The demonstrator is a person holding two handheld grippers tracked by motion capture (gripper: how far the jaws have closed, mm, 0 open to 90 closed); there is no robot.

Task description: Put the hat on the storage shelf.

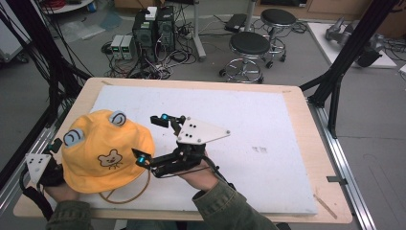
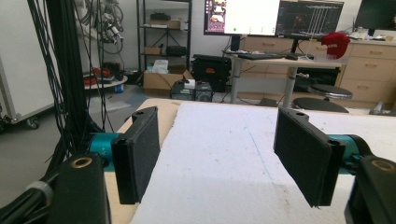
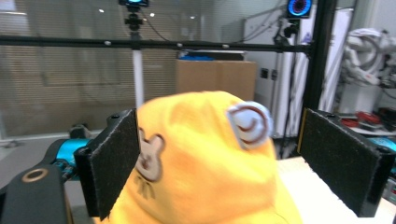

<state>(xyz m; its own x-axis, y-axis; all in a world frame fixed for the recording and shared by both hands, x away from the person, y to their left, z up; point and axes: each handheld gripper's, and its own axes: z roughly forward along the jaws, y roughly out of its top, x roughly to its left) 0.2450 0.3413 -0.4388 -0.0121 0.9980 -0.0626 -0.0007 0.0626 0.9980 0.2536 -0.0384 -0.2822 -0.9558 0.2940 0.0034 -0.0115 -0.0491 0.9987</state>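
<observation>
A yellow bucket hat (image 1: 106, 151) with two grey-and-white ears and a bear patch sits crown-up at the near left corner of the white foam mat (image 1: 268, 139) covering the wooden table (image 1: 311, 143), its cord looping out toward the front edge. The right gripper (image 1: 151, 139) stands just beside the hat, jaws spread wide and gripping nothing; the left gripper (image 2: 224, 158) has its jaws wide apart over bare mat, also empty. The hat looks light, soft and floppy, likely to sag when lifted; the brim edge appears the surest place to pinch
</observation>
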